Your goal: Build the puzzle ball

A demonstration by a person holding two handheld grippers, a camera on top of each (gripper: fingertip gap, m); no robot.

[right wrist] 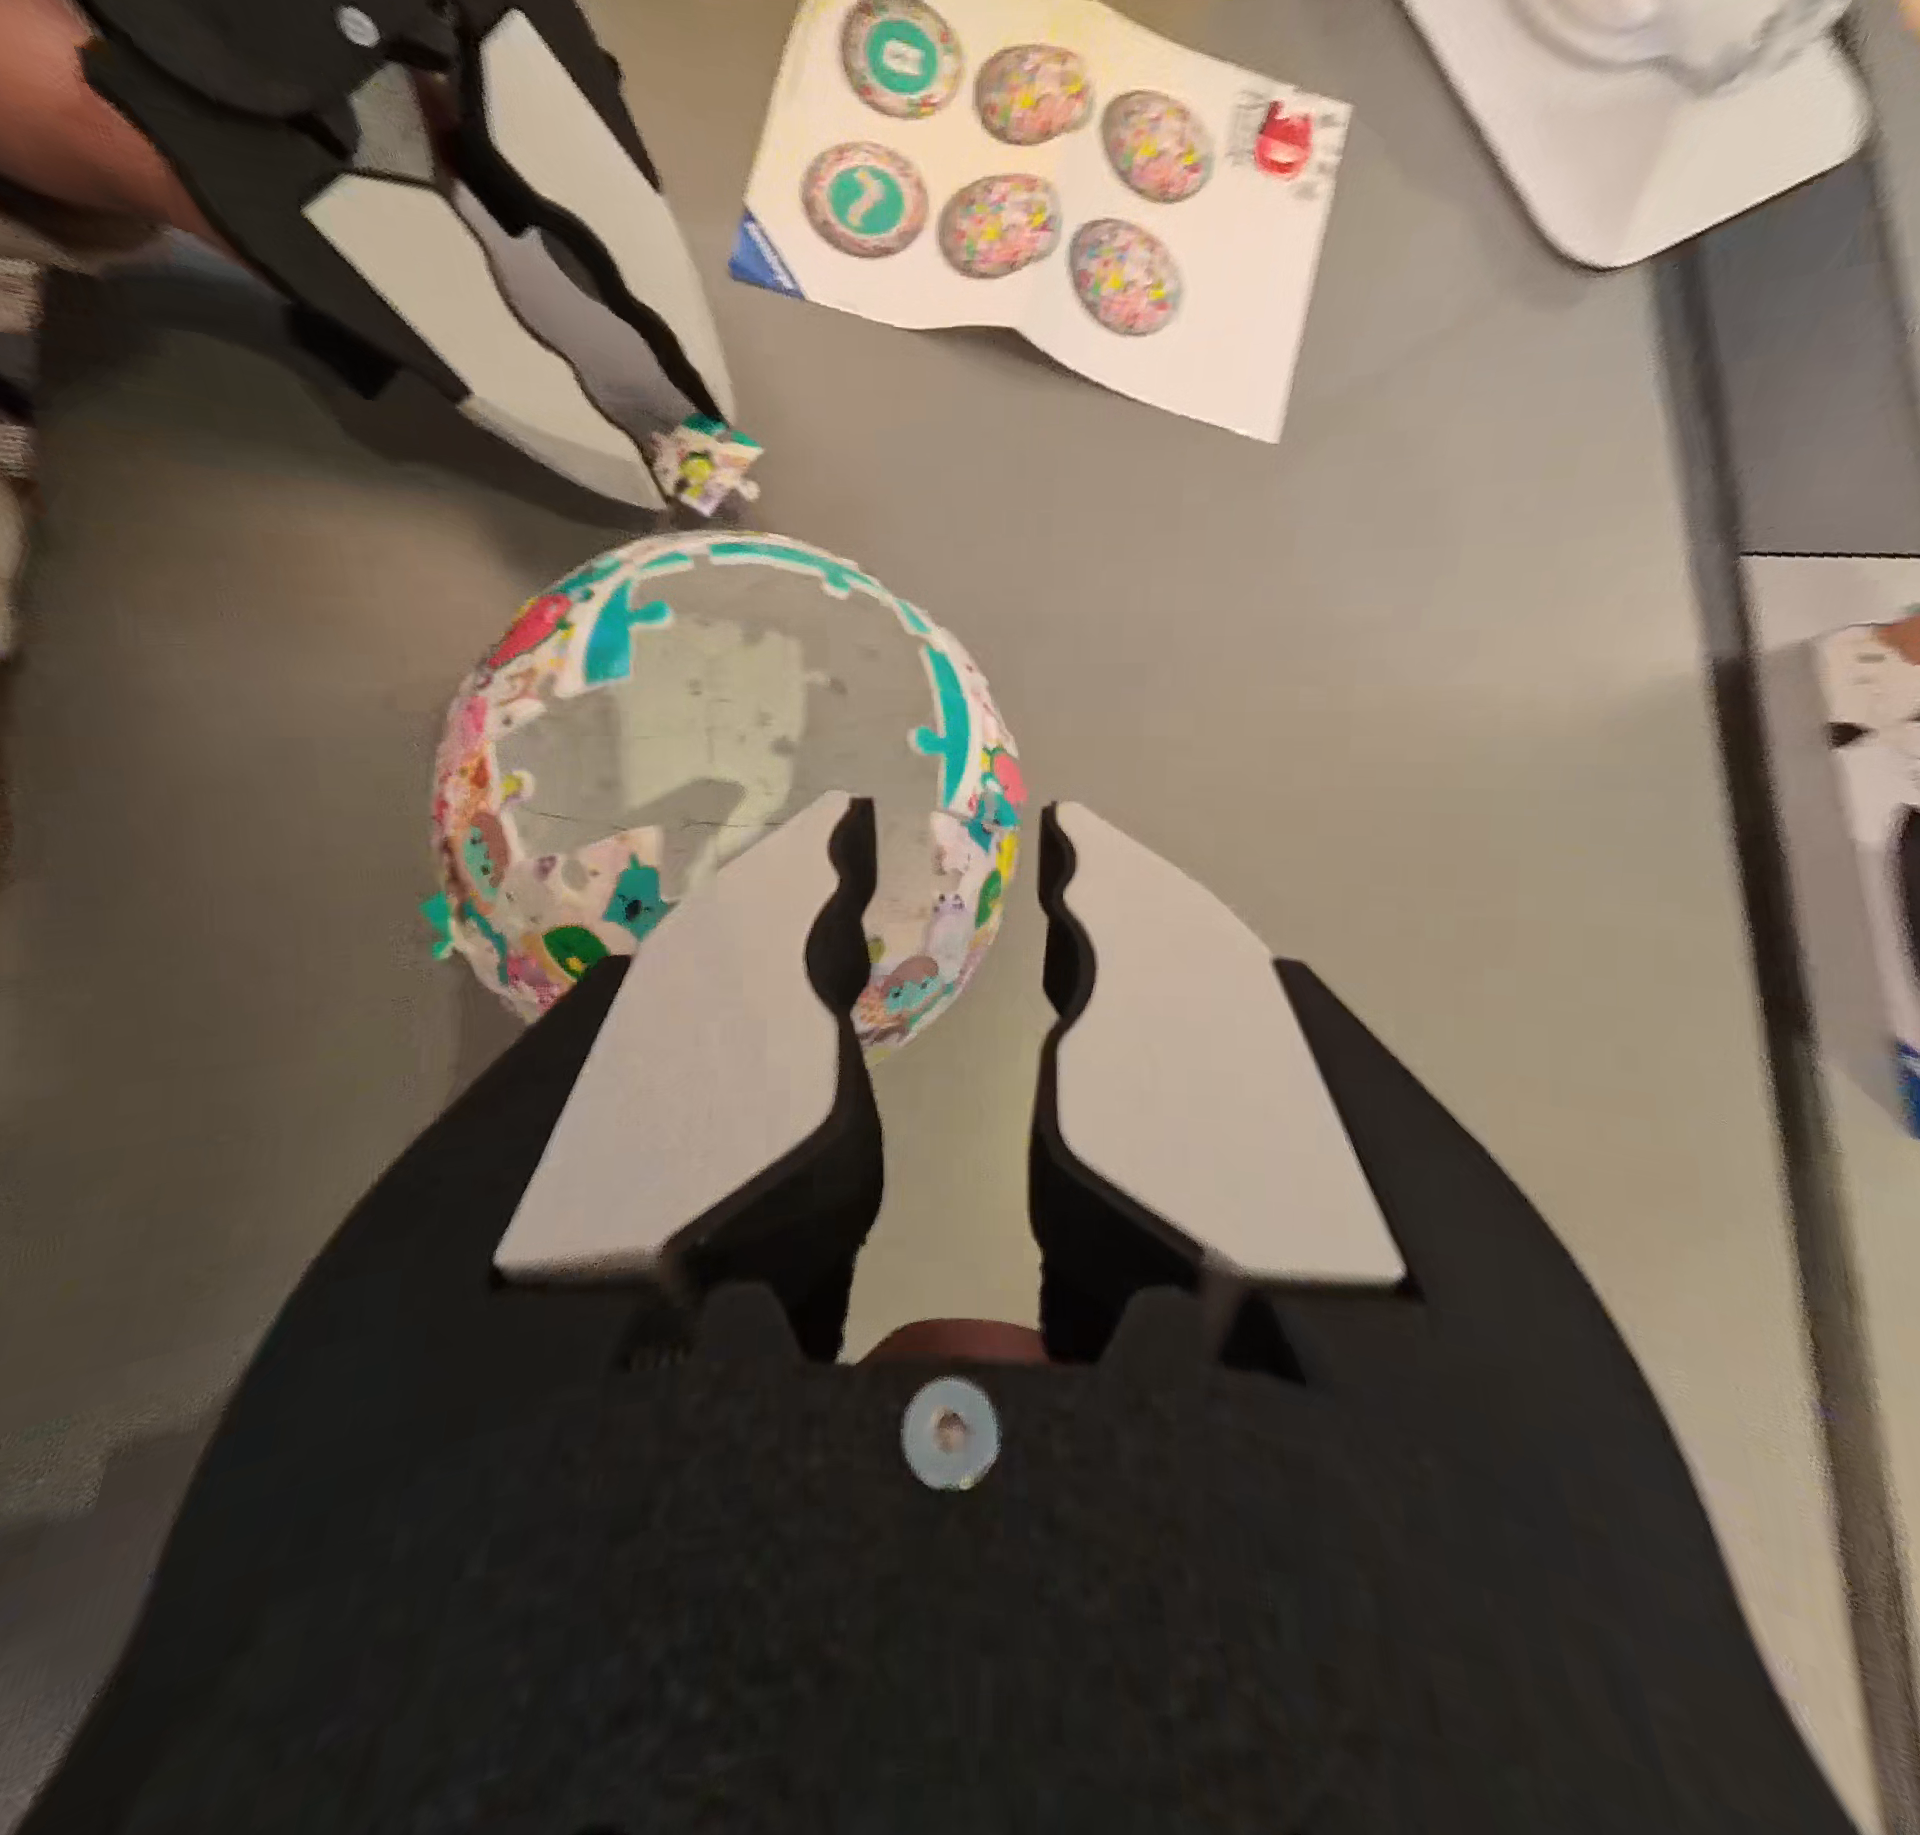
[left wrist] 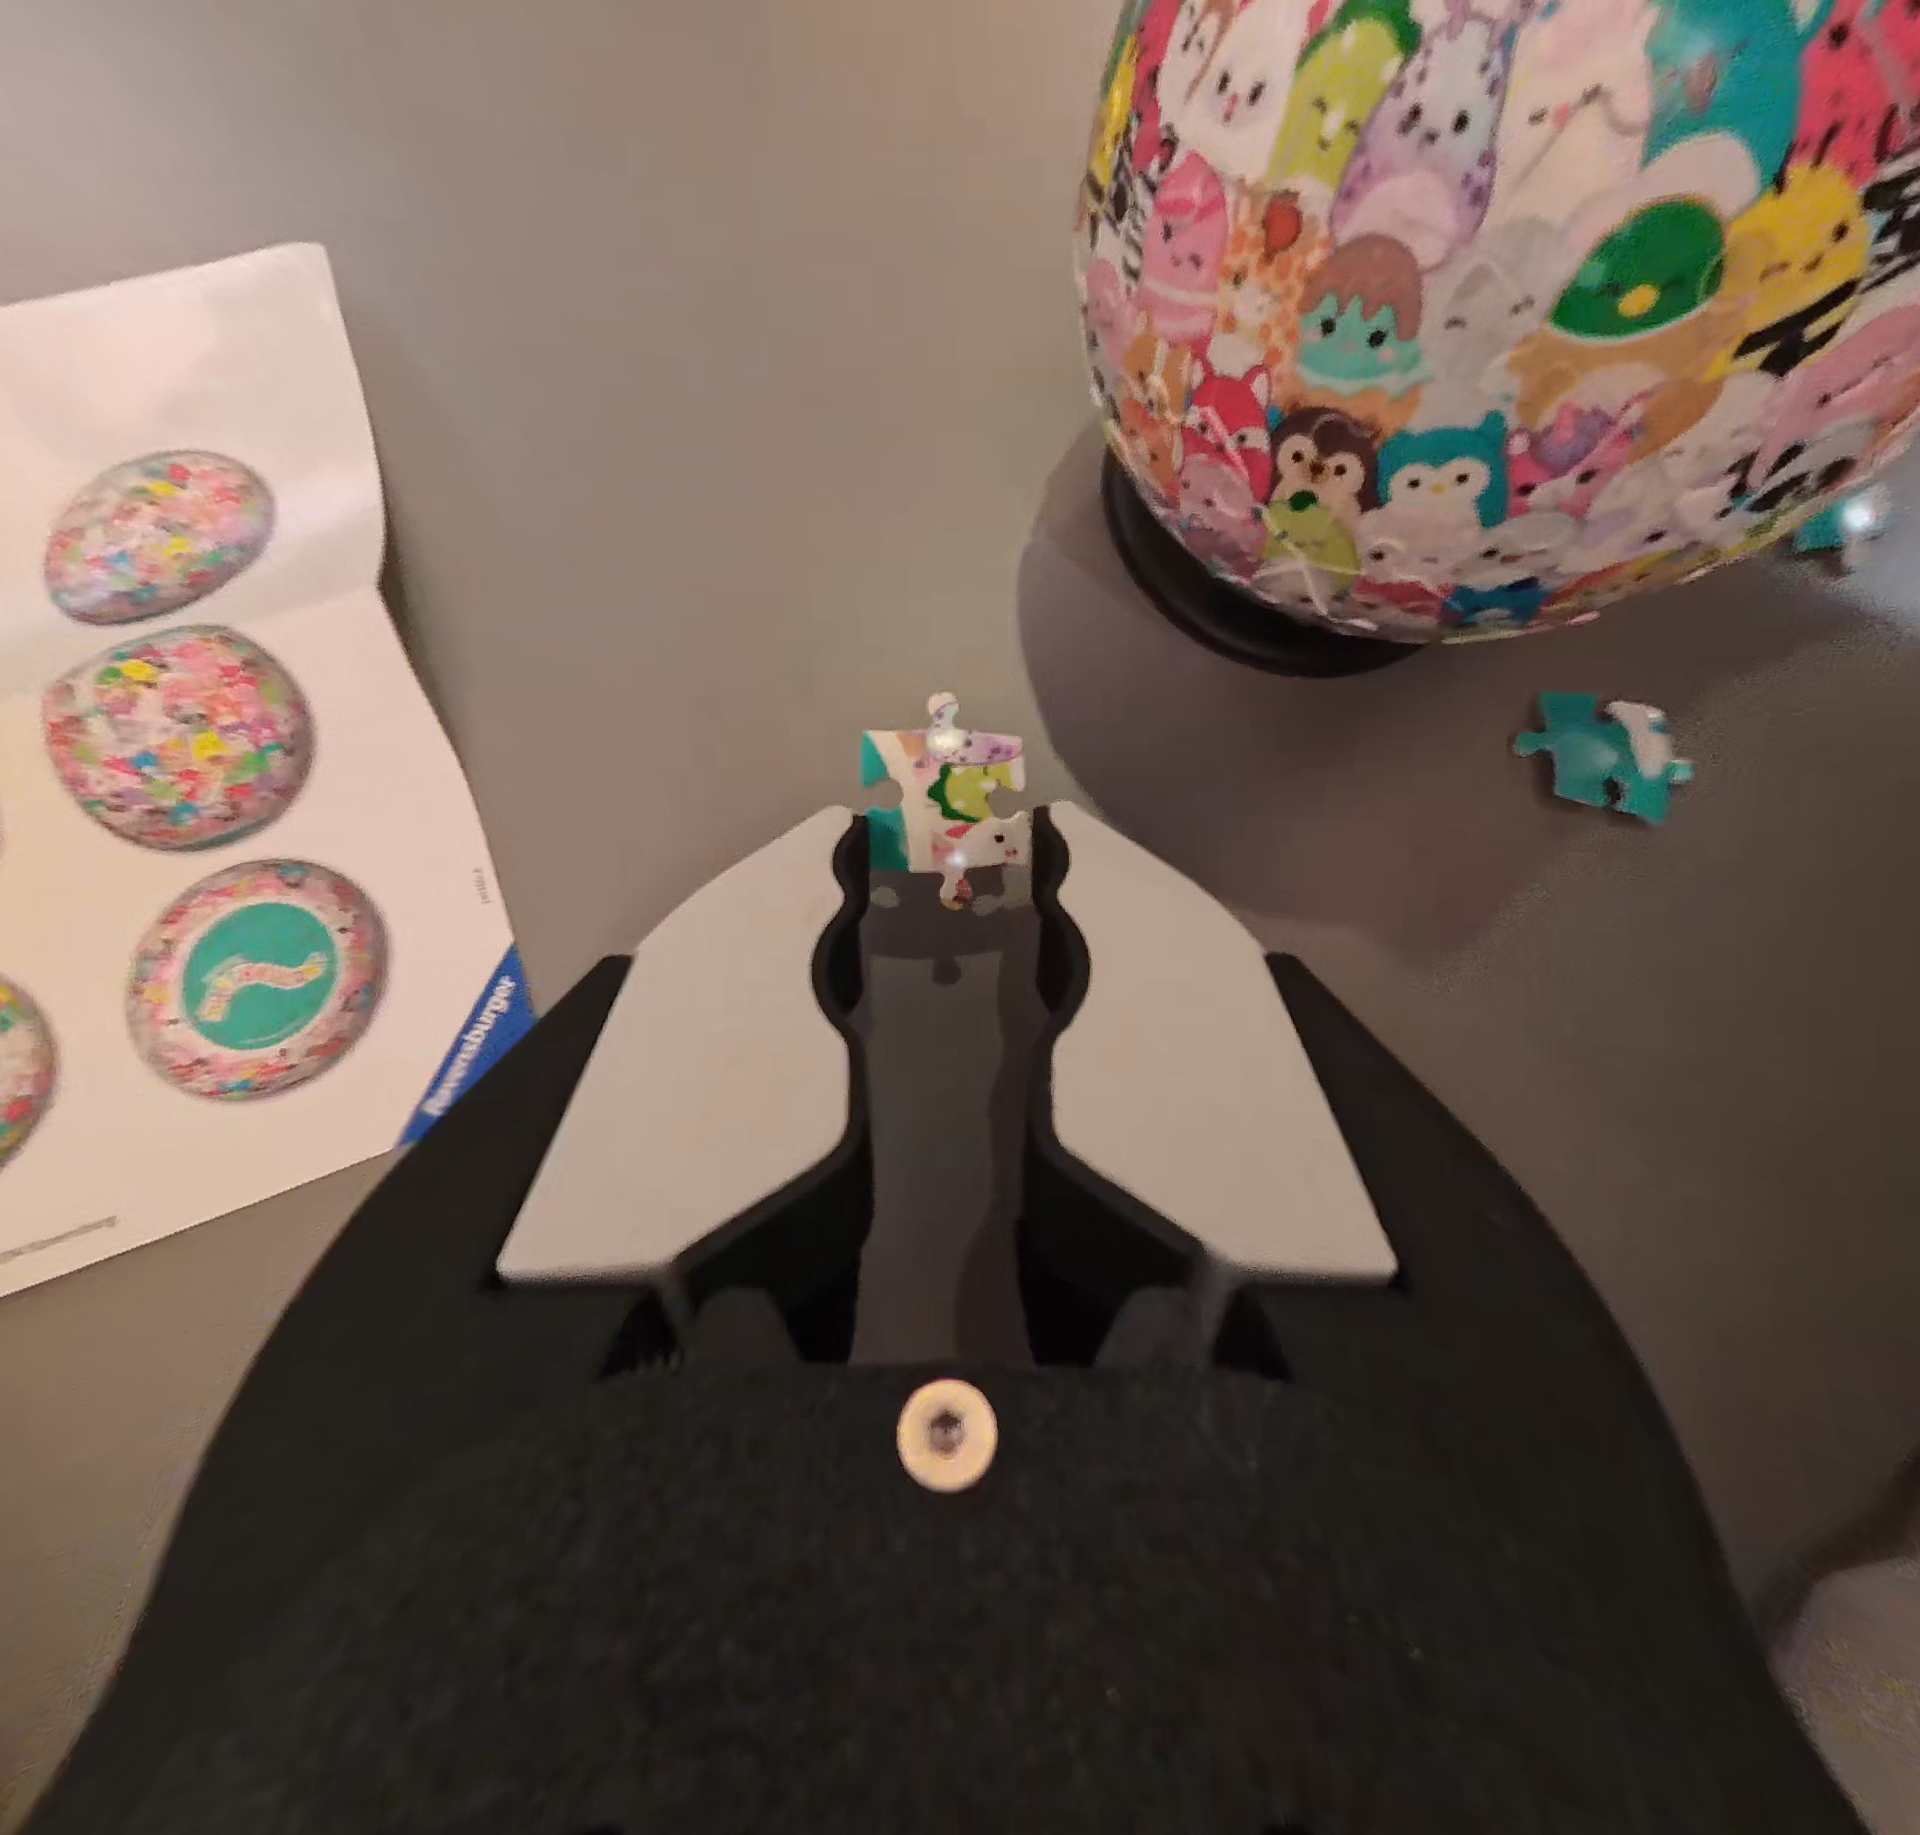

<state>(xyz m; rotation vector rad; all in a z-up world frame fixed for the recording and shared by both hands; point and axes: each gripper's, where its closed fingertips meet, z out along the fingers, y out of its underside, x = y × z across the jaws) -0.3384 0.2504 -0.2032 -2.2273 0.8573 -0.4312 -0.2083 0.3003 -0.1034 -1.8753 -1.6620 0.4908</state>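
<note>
The puzzle ball [left wrist: 1507, 279] is covered in colourful cartoon animals and sits on a black ring stand [left wrist: 1236, 611] on the grey table. Seen from above in the right wrist view, the ball [right wrist: 582, 850] has a large open gap at its top with teal-edged pieces around it. My left gripper [left wrist: 945, 835] is shut on a small puzzle piece [left wrist: 940, 798] and holds it upright, left of the ball. It also shows in the right wrist view [right wrist: 691, 455] with the piece [right wrist: 707, 460] just beyond the ball's rim. My right gripper [right wrist: 951, 829] is open and empty above the ball's near right side.
A loose teal piece [left wrist: 1600, 757] lies on the table near the stand. A folded instruction sheet [left wrist: 208, 746] with ball pictures lies to the left, also visible in the right wrist view [right wrist: 1039, 185]. A white tray [right wrist: 1621, 71] sits far right; a box [right wrist: 1870, 746] is at the right edge.
</note>
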